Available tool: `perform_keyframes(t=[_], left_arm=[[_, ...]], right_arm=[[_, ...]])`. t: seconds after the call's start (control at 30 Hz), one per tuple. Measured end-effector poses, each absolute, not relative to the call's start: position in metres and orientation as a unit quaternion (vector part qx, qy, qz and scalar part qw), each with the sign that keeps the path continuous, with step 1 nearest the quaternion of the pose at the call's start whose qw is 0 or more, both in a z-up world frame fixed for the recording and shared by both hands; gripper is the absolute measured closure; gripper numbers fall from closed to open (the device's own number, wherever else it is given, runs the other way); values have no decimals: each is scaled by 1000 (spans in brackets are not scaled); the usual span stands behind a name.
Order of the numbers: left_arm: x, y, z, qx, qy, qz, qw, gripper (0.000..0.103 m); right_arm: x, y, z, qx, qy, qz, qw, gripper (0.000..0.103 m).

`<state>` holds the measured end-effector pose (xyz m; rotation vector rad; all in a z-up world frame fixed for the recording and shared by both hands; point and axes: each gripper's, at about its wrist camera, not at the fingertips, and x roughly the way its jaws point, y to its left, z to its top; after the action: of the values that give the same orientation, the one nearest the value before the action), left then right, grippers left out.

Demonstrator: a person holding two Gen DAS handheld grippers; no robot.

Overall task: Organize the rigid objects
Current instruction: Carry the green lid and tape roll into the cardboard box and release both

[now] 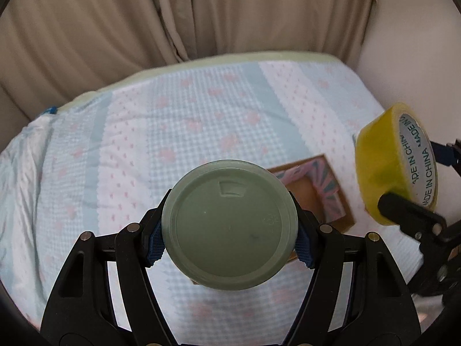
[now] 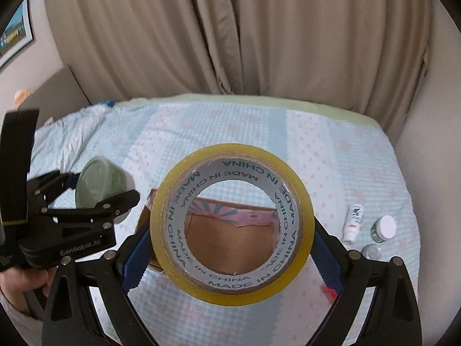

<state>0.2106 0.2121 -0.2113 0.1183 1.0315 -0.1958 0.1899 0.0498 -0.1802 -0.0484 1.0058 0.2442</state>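
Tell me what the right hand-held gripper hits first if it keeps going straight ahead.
Probably the open cardboard box: it shows through the tape roll that the right hand-held gripper holds, though depth is unclear.

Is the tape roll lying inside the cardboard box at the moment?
No, the right gripper holds the tape roll above the box.

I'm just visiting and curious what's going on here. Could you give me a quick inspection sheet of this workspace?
Surface: bed with blue-and-pink patterned quilt.
Job's things: round green plastic tub; yellow tape roll; open cardboard box below both.
Clutter: white tube, white-capped bottle, small clear bottle.
Grippers: left gripper jaws clamp tub; right gripper jaws clamp tape.
Cables: nothing seen.
Surroundings: beige curtain, framed picture.
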Motion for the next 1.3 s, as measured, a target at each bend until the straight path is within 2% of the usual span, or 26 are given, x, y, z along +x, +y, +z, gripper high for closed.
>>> perform_keyframes(t=[0.33,0.6,0.9,0.93,0.97,1.23,1.3], left_arm=[[257,210,-310,88,560,-119,815,35],[283,193,-396,108,617,-127,770,35],[298,186,-419,102,649,-137,741,34],[298,187,-418,97,650,-140,741,22],[299,187,-414,92,645,-141,745,1],[297,192,-415,108,639,-135,750,0],[292,195,-416,101,641,-133,749,0]], right_arm=[[224,78,-284,-123,557,172,803,8],[248,86,-374,-132,605,208,757,8],[262,90,-412,-157,628,227,728,8],[265,90,-414,-158,630,227,726,8],[266,90,-417,-159,633,227,723,8],[261,83,-442,-154,663,223,698,7],[257,81,-438,-146,645,225,715,2]])
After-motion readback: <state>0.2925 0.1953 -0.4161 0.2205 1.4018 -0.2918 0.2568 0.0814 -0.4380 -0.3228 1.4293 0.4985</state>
